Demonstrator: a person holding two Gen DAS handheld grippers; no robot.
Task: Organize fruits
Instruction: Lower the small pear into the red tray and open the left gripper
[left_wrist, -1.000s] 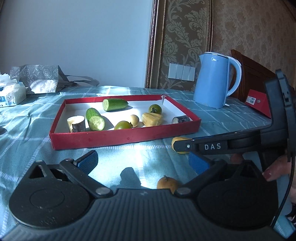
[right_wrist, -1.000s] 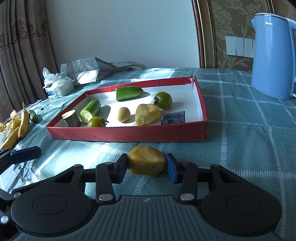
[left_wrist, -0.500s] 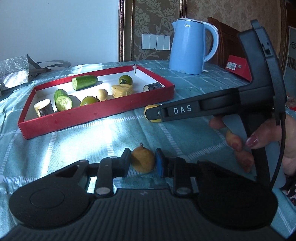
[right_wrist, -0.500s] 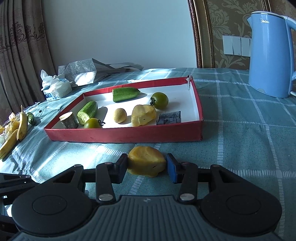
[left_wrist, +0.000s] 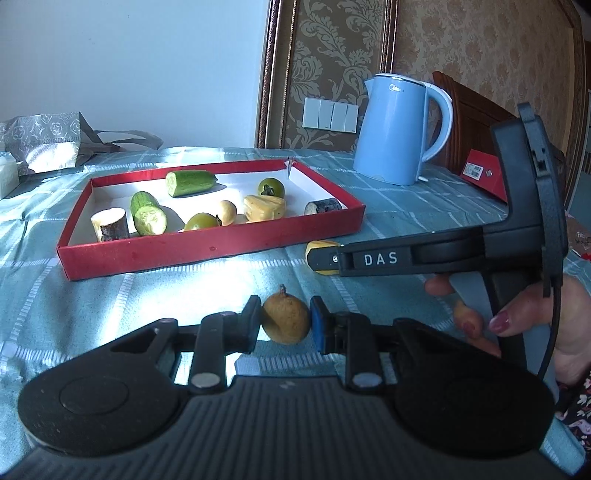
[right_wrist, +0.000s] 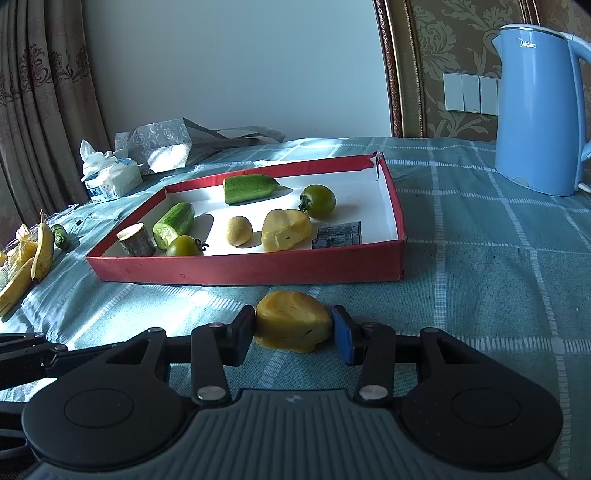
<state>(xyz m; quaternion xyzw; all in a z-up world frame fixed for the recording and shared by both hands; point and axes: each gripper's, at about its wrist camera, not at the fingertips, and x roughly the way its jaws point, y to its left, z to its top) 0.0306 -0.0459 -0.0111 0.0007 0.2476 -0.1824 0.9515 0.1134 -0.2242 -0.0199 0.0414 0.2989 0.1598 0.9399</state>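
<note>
Left gripper (left_wrist: 284, 320) jaws pinch a small brown round fruit (left_wrist: 286, 317) with a stem nub, sitting on the teal checked tablecloth (left_wrist: 110, 295) just in front of the red tray (left_wrist: 207, 251); skin looks dull, speckled, firm. Right gripper (right_wrist: 293, 332) jaws clamp a yellow peeled fruit chunk (right_wrist: 293, 319), lumpy, waxy, flat-bottomed, also on the cloth near the tray's front wall. To do this well: lift both straight up enough to clear the wall, carry over the white floor, set down in free gaps, likely near the matching yellow chunk (right_wrist: 286, 229) and the small tan fruit (right_wrist: 239, 230), avoid knocking the green tomatoes (right_wrist: 317, 201) or cucumber pieces (right_wrist: 173, 224). Keep grip light, chunk looks soft
</note>
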